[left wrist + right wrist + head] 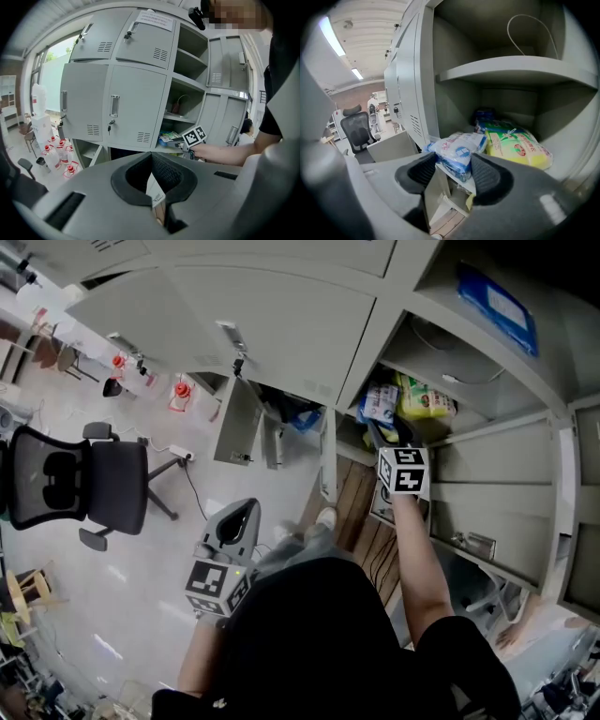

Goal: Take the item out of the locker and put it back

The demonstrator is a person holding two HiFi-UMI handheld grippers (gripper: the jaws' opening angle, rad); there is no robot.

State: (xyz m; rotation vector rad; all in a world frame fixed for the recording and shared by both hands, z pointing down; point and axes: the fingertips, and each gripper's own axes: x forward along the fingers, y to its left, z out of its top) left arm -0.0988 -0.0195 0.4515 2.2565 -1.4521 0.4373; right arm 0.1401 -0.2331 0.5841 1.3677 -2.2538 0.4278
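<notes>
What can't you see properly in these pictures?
Right gripper view: words on the blue-and-white packet are too blurry to read.
Right gripper view: a dark blue thing is mostly hidden behind the yellow-green packet.
Head view: the label on the blue package up top is too small.

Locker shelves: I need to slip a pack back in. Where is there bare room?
Upper shelf: looks bare except a wire loop at the back. Lower shelf: crowded, white-blue pack at the front edge, yellow pack beside it, a blue item behind; only a strip between yellow pack and right wall is free.
</notes>
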